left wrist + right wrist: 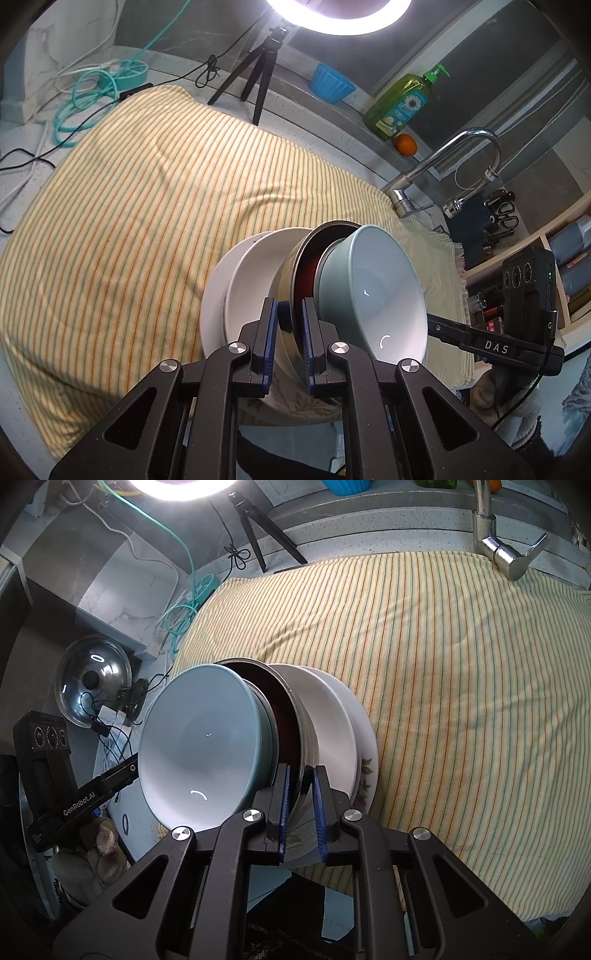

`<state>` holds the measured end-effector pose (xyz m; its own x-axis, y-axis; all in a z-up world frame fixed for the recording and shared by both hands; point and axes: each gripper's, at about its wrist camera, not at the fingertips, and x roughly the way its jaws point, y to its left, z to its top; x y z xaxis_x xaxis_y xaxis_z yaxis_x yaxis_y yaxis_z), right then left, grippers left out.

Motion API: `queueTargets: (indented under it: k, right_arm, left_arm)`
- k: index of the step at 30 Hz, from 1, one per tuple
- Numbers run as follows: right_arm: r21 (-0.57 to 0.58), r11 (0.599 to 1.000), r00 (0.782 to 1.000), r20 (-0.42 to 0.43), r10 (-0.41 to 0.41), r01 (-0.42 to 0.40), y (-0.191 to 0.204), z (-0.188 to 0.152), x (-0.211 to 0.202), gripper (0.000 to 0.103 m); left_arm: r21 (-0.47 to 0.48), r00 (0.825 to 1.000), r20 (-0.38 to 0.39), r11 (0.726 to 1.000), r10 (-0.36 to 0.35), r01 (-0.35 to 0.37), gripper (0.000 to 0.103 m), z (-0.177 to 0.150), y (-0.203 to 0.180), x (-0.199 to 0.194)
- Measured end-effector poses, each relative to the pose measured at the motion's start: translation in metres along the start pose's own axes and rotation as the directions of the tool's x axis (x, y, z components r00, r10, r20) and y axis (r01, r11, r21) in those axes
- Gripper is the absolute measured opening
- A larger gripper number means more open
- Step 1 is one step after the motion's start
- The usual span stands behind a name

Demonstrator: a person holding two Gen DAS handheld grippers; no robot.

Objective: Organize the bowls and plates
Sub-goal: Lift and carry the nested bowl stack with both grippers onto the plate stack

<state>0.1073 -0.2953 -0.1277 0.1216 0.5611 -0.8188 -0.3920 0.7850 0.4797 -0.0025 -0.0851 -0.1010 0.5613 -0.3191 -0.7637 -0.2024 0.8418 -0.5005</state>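
Observation:
A nested stack of dishes is held tilted on its side above the striped cloth (147, 206). A pale blue-grey bowl (373, 291) faces outward on top, with a dark red-lined metal bowl (308, 258) behind it, then white plates (251, 273) and a floral plate at the bottom. My left gripper (290, 332) is shut on the stack's rim from one side. In the right wrist view the blue-grey bowl (199, 746), the metal bowl (284, 716) and the white plates (332, 716) show, and my right gripper (301, 805) is shut on the opposite rim.
A faucet (443, 162) stands at the cloth's far right; it also shows in the right wrist view (502, 550). A soap bottle (402, 103), an orange (406, 144), a blue cup (330, 83) and a tripod (258, 74) line the back ledge. A pot lid (92, 679) and cables lie left.

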Motion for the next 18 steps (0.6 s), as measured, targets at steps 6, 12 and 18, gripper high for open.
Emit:
queueTargets:
  k: [6, 12, 18]
  right_arm:
    - [-0.002, 1.0, 1.0, 0.004, -0.002, 0.002, -0.0004, 0.0019, 0.0001, 0.014]
    - [-0.003, 1.0, 1.0, 0.0, 0.0, 0.0, -0.0008, 0.0021, 0.0, 0.014]
    - [-0.005, 1.0, 1.0, 0.016, -0.008, 0.008, -0.0031, 0.0027, -0.0054, 0.02]
  left_arm:
    - [0.002, 1.0, -0.007, 1.0, 0.006, -0.006, 0.009, -0.0004, 0.0015, 0.0026]
    - [-0.001, 1.0, 0.007, 1.0, 0.015, -0.015, 0.012, 0.0028, 0.0016, -0.0008]
    - [0.008, 1.0, 0.017, 1.0, 0.016, -0.016, 0.015, 0.0027, -0.0007, -0.003]
